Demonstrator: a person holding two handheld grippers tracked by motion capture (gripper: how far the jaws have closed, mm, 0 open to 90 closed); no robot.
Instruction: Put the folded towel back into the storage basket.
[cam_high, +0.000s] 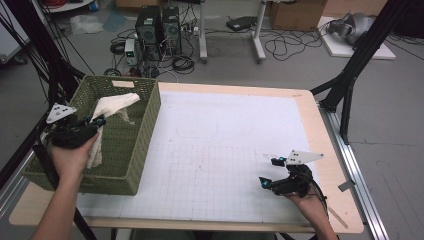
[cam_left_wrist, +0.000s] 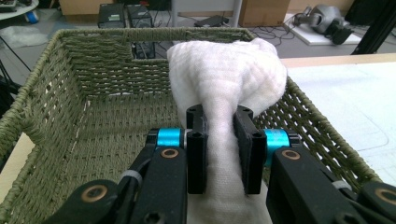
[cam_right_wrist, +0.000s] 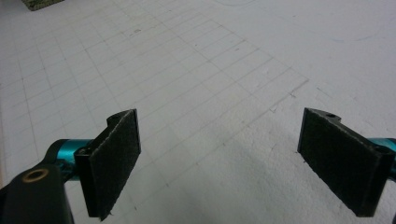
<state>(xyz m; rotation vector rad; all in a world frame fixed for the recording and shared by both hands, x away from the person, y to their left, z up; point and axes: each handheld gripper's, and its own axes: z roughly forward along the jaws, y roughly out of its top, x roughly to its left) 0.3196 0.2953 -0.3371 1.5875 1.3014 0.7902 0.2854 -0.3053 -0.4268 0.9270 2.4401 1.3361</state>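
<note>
Jaws of left gripper (cam_left_wrist: 219, 149) clamped on white cloth (cam_left_wrist: 229, 79) above green basket (cam_high: 145, 130); right gripper (cam_high: 274, 172) jaws apart over bare mat (cam_high: 225, 135).

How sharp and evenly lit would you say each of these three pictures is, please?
High view: soft and low in detail, evenly lit, faint shadows. Left gripper view: the white cloth in the left claw is bright but textured; the basket weave is crisp. Right gripper view: the right claw pads look slightly soft above a dim shadow on the mat.
</note>
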